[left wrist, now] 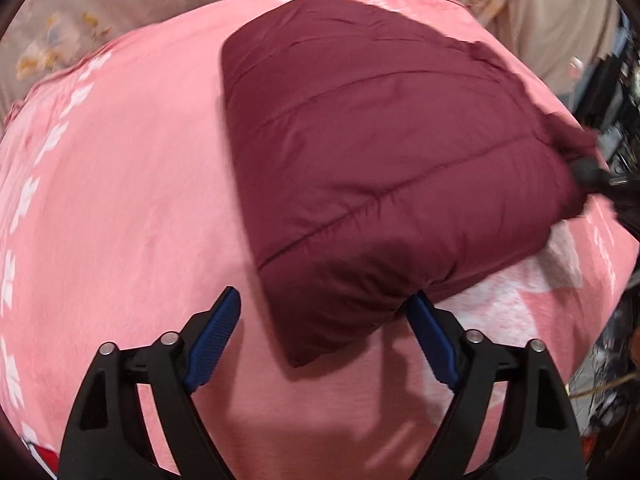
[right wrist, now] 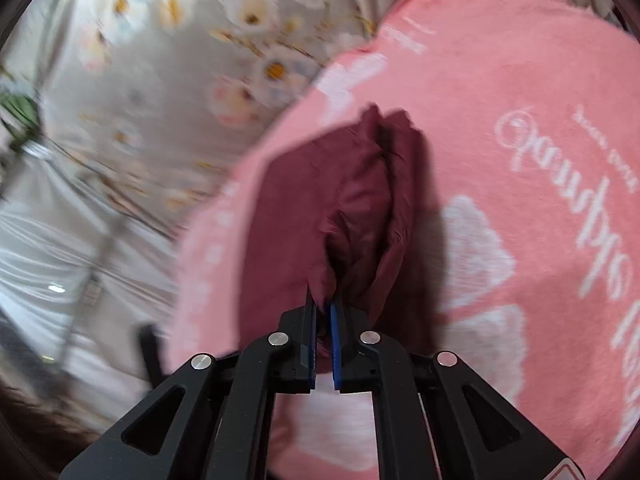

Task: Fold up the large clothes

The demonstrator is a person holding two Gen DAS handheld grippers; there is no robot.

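Observation:
A folded maroon quilted jacket (left wrist: 380,152) lies on a pink blanket (left wrist: 120,200). My left gripper (left wrist: 324,296) stands open, pointing steeply down, with the jacket's near corner between its blue-padded fingers (left wrist: 218,332). The right-hand pad rests against the jacket's edge, while the left-hand pad stays apart from it. My right gripper (right wrist: 322,304) is shut on a bunched fold of the maroon jacket (right wrist: 360,208) at its side. In the left wrist view the right gripper (left wrist: 592,176) shows as a dark shape gripping the jacket's far right corner.
The pink blanket (right wrist: 520,80) carries white flower shapes and lettering, and covers a bed. A pale floral sheet (right wrist: 180,60) lies beyond it. Dark clutter (left wrist: 616,112) stands past the blanket's right edge. The view is blurred at the left of the right wrist frame.

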